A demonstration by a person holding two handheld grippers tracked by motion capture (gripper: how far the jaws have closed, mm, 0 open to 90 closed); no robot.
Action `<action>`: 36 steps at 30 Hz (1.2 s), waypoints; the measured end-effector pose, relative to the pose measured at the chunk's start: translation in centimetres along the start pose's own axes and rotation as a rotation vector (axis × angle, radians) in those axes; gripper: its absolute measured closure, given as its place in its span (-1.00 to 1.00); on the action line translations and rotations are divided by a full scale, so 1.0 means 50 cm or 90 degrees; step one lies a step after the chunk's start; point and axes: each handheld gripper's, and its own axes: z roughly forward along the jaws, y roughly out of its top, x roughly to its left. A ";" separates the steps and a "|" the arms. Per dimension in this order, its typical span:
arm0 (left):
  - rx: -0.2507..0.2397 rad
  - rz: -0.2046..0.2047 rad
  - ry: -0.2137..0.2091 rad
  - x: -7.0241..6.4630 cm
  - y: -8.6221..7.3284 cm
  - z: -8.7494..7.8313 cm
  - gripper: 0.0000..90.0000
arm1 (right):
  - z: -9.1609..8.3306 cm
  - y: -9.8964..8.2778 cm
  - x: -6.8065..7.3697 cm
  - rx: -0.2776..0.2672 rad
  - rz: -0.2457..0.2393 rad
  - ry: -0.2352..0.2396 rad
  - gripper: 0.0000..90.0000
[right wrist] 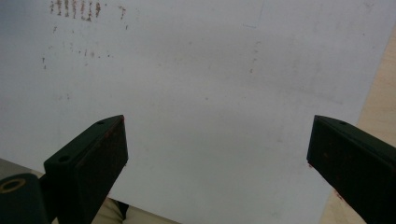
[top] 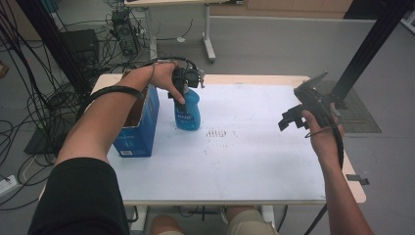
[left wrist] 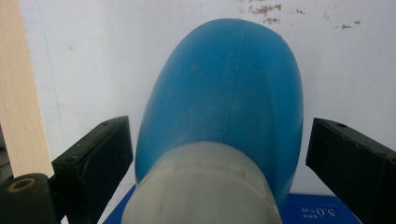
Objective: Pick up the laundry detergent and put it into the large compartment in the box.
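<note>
Looks like a lab / test room: bundles of black cables (top: 29, 98) trail over grey floor (top: 274, 44) at left, electronics box (top: 125, 32) w/ wires behind, black metal frame posts (top: 364, 49) either side of work table (top: 254, 147) w/ white top sheet, another desk leg (top: 209, 41) further back, power strip (top: 6, 184) on floor

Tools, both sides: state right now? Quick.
Left tool: open, jaws either side of the blue bottle, visible gaps, not clamped.
Right tool: open, nothing between the jaws, over the white table top.
</note>
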 end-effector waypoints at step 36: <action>0.012 0.020 -0.001 0.010 0.008 0.008 -0.39 | 0.013 0.007 -0.001 0.005 -0.002 0.001 -0.89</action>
